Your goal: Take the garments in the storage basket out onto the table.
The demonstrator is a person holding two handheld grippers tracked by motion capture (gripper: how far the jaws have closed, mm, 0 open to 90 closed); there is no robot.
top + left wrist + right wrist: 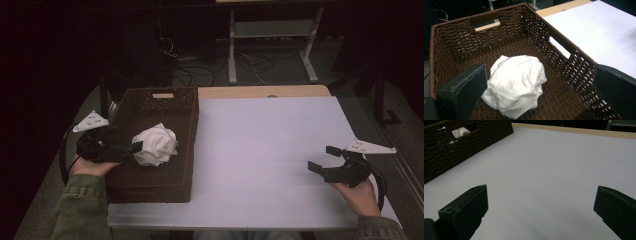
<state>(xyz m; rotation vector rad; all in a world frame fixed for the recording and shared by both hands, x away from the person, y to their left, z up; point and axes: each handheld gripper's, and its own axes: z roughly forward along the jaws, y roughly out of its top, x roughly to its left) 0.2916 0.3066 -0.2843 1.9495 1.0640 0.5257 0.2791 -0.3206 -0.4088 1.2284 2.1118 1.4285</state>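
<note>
1. Your left gripper (131, 148) hangs inside the dark brown woven wicker basket (182, 107), jaws spread wide, gripping nothing.
2. The crumpled white cloth ball (156, 144) lies on the basket floor, just beside one jaw; contact unclear.
3. Your right gripper (322, 158) hovers released over the pale lavender tabletop (260, 140), well apart.

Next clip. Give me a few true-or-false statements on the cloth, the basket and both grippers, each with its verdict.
1. The white cloth lies crumpled inside the brown wicker basket. True.
2. The left gripper is shut on the cloth. False: its jaws stand wide apart, open around the cloth.
3. The right gripper holds a second cloth. False: it is open and holds nothing, over the white table.
4. The basket sits at the table's left side. True.
</note>
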